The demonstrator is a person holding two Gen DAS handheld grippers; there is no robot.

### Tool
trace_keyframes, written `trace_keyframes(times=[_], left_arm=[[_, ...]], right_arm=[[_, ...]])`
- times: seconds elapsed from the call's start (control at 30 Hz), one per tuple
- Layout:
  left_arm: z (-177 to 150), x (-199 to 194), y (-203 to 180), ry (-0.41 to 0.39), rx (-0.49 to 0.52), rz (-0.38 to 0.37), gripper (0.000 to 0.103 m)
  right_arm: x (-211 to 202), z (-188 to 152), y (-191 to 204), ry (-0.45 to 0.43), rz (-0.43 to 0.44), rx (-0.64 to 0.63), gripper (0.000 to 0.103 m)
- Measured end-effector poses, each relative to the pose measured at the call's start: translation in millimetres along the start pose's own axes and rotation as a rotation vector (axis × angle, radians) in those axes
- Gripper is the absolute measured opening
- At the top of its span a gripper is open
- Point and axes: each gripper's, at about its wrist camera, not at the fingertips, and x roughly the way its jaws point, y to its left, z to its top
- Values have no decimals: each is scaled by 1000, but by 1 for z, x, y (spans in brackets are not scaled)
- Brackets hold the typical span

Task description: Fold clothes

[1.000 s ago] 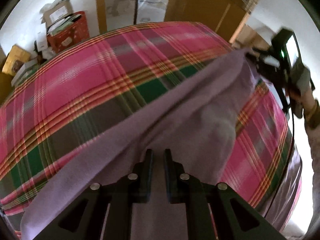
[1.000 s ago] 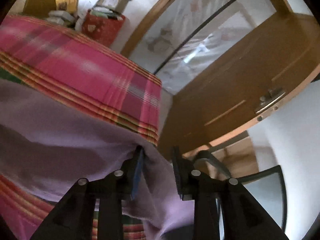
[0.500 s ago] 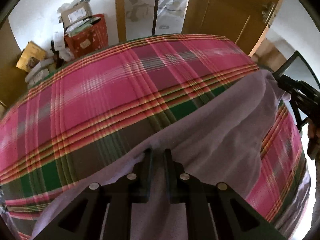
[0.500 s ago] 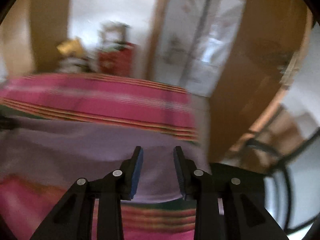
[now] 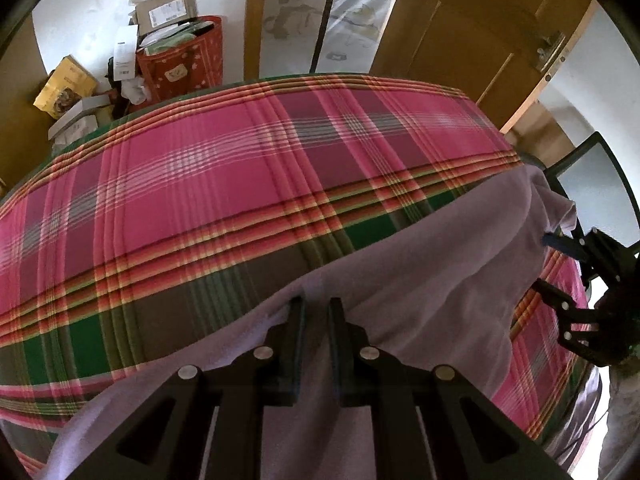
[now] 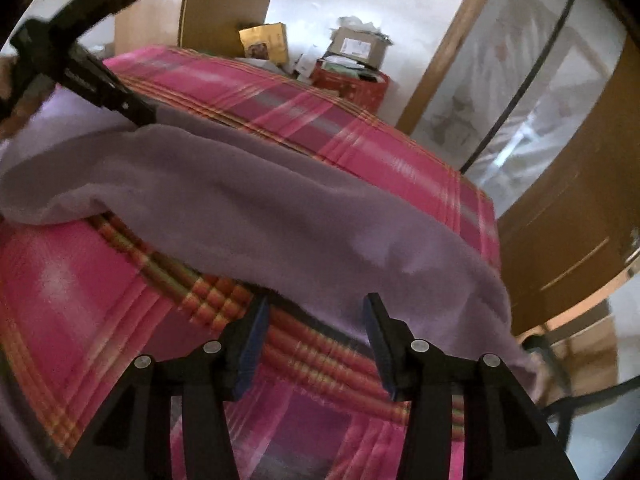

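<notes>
I'm working in a home bedroom: a bed under a pink plaid bedspread [image 5: 224, 184], a wooden door [image 5: 472, 36] beyond it, cardboard boxes [image 5: 166, 10] piled behind it.

Garment [image 5: 420, 280] on bedspread [image 5: 240, 184].

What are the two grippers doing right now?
Left gripper: shut on the purple garment.
Right gripper: open, jaws just widened, holding nothing.

free: plaid bedspread [image 5: 240, 184] far half | blocked: boxes [image 5: 168, 12] beyond
</notes>
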Motion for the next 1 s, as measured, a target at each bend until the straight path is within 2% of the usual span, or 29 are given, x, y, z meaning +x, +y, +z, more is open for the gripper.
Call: trace_keyframes(times=[0.13, 0.17, 0.2, 0.27, 0.3, 0.57, 0.67, 0.77, 0.83, 1.0], left_arm=[[3, 2, 6, 2, -13, -20, 11], [3, 3, 7, 0, -17, -24, 11], [3, 3, 7, 1, -18, -26, 11], [4, 2, 7, 4, -19, -25, 11], [3, 2, 7, 6, -21, -25, 11], [-1, 0, 10, 22, -46, -66, 12], [-2, -1, 12, 24, -52, -79, 12], [-5, -4, 10, 35, -55, -82, 14], [-10, -8, 9, 48, -38, -94, 18], [-29, -25, 27, 56, -45, -100, 19]], right_arm=[[5, 8, 3, -14, -19, -16, 50], [4, 8, 3, -18, -30, -28, 41], [2, 5, 2, -23, -43, -43, 22], [3, 2, 4, -19, -60, -69, 8], [2, 1, 6, -14, -68, -82, 5], [-38, -15, 10, -10, -49, -103, 3], [-41, -26, 19, 30, -4, -126, 3], [-36, -33, 30, 64, -3, -161, 4], [-37, -33, 27, 56, -13, -139, 3], [-34, -31, 9, 68, -2, -49, 4]])
